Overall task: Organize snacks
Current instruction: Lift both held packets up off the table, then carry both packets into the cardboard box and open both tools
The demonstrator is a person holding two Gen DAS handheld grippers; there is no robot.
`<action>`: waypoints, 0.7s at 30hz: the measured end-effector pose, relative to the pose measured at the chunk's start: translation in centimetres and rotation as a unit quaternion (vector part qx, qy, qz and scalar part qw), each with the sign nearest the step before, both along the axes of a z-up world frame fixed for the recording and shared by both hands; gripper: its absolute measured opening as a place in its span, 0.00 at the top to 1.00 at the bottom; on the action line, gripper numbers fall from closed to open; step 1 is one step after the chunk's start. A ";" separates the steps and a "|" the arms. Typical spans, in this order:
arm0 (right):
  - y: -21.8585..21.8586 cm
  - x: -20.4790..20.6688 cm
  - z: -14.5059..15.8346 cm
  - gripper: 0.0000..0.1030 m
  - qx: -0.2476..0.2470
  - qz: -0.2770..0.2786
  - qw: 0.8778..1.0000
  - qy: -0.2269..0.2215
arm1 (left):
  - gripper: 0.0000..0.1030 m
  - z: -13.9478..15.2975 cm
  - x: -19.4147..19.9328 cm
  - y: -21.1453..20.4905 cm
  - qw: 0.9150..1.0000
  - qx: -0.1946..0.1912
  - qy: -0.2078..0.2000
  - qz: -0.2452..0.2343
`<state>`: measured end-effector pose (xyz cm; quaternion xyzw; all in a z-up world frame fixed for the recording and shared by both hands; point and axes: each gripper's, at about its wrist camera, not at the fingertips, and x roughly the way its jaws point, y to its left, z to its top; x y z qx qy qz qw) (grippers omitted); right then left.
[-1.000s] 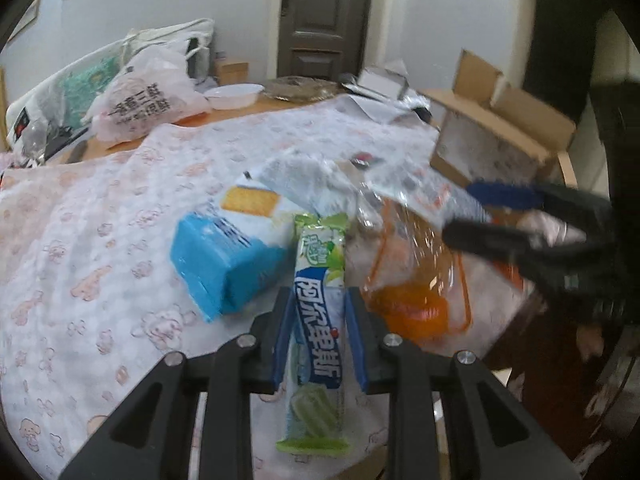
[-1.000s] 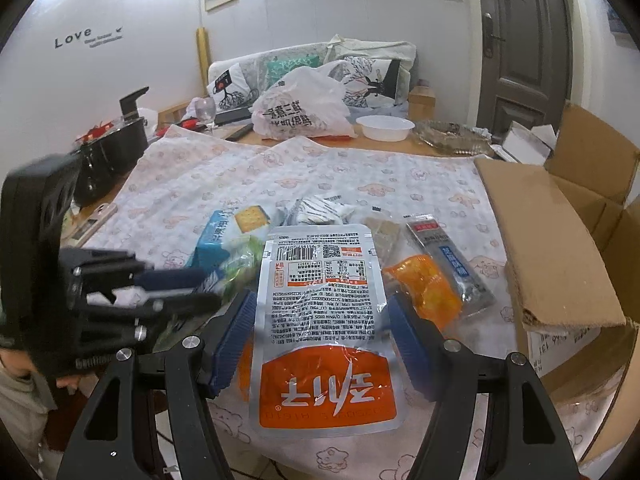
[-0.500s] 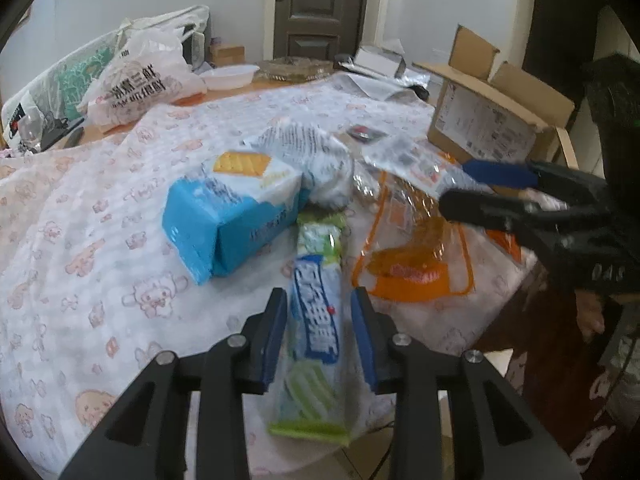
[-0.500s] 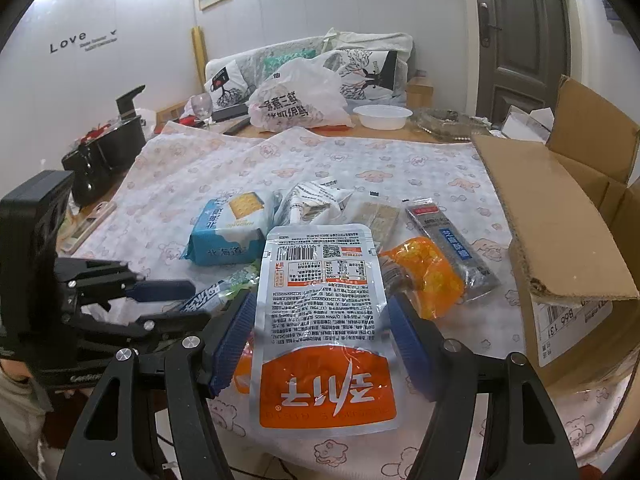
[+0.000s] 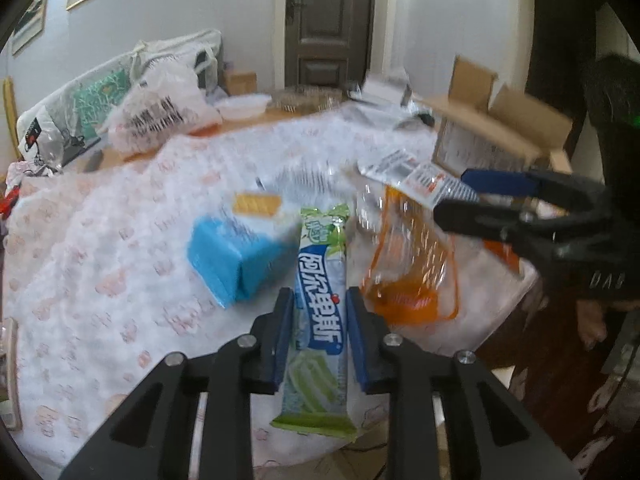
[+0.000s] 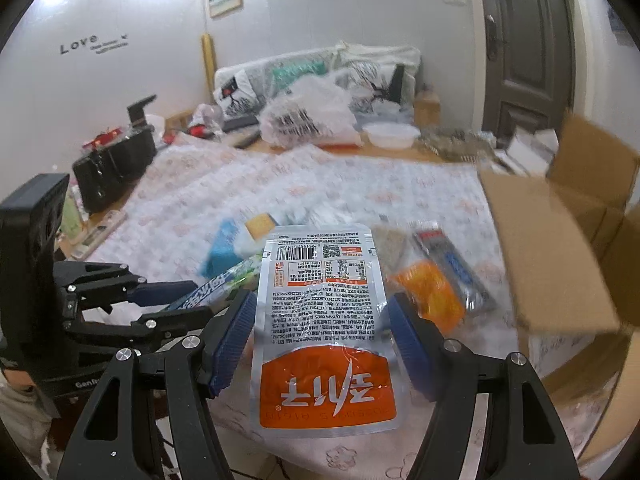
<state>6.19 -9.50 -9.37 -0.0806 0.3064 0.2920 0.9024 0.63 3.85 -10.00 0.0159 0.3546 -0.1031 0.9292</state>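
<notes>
My left gripper (image 5: pixel 319 304) is shut on a long blue-and-green snack bar (image 5: pixel 320 304), held above the near table edge. My right gripper (image 6: pixel 322 312) is shut on a silver-and-orange pouch (image 6: pixel 322 328), held up over the table; that gripper (image 5: pixel 472 200) and the pouch (image 5: pixel 416 178) show at the right of the left wrist view. The left gripper (image 6: pixel 188 300) with the bar (image 6: pixel 216 286) shows at the left of the right wrist view. On the cloth lie a blue cracker pack (image 5: pixel 236 256), an orange packet (image 6: pixel 430 298) and a dark sachet (image 6: pixel 452 264).
An open cardboard box (image 6: pixel 560 248) stands at the table's right side. A white plastic bag (image 6: pixel 308 120), a white bowl (image 6: pixel 390 134) and a black pot (image 6: pixel 116 160) stand at the far and left sides. A clear orange-trimmed bag (image 5: pixel 412 280) lies by the edge.
Both grippers have lifted and swung with their snacks; the view is blurred by motion. The pouch now rides higher in the left wrist view. Both holds are unchanged.
</notes>
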 end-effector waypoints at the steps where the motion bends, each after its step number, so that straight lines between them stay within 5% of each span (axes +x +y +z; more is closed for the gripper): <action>1: 0.2 -0.1 0.7 0.37 0.004 0.005 1.000 -0.008 | 0.77 1.1 -0.1 0.4 1.000 -0.001 -0.012 0.010; 10: -1.8 -0.1 8.0 0.37 0.023 -0.006 0.995 -0.095 | 0.77 9.9 1.3 -0.8 0.996 0.011 -0.092 0.014; 16: -8.8 1.3 10.5 0.37 0.040 -0.069 0.990 -0.114 | 0.77 14.7 4.1 -7.5 0.991 0.020 -0.123 -0.046; 21: -14.9 3.1 10.0 0.37 0.036 -0.121 0.987 -0.097 | 0.77 15.8 7.6 -15.0 0.986 0.010 -0.112 -0.121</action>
